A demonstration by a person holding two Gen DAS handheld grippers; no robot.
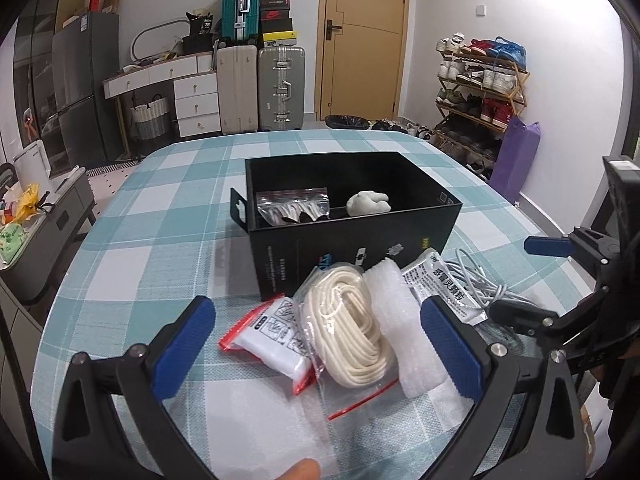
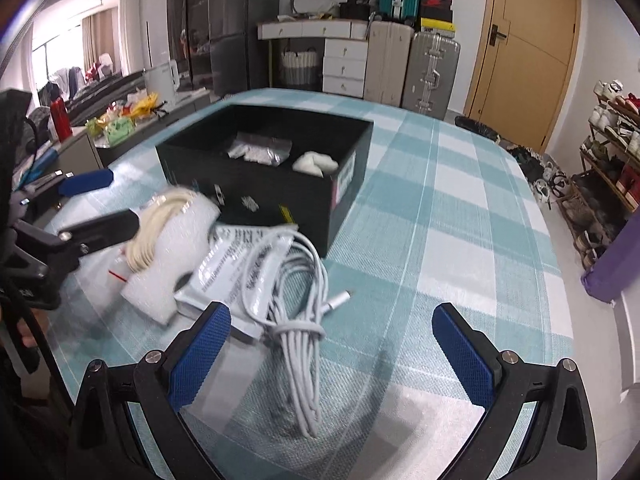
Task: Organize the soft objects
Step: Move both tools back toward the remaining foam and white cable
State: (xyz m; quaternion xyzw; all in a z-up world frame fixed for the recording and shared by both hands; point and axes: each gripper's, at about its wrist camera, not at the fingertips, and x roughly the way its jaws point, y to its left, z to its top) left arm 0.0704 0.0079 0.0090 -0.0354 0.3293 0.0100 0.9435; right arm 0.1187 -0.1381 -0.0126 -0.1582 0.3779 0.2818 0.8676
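A black open box stands mid-table and holds a zip bag and a white plush toy. In front of it lie a bagged coil of cream rope, a white packet in a red-edged bag, a white foam piece, a printed sachet and a bundled white cable. My left gripper is open, its pads on either side of the rope and foam. My right gripper is open above the cable bundle. The box also shows in the right wrist view.
The table has a teal-and-white checked cloth. Behind it stand suitcases, a white drawer desk, a wooden door and a shoe rack. A side counter with clutter is on the left.
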